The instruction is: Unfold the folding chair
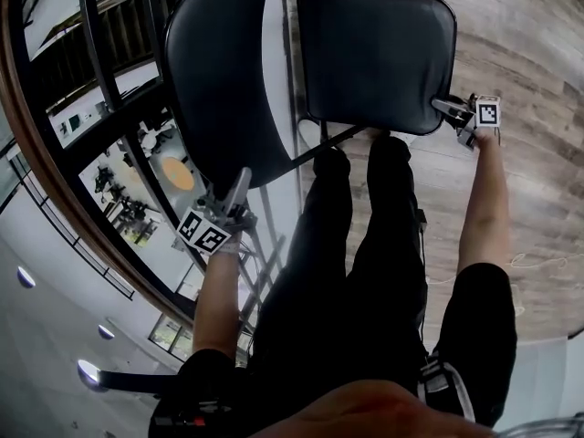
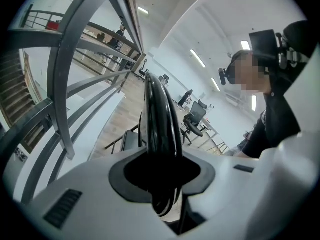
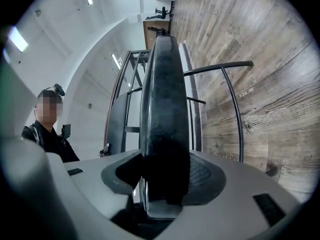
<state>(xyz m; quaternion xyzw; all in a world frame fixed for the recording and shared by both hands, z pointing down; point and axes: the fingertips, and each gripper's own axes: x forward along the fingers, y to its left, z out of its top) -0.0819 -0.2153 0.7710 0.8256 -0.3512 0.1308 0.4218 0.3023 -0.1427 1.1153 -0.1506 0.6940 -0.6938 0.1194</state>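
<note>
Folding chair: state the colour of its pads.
Black. The pads show best in the head view.

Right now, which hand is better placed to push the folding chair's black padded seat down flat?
Right. The right gripper clamps a corner of the black padded seat, so it can likely press down; the left gripper holds the rounded black backrest by its rim.
</note>
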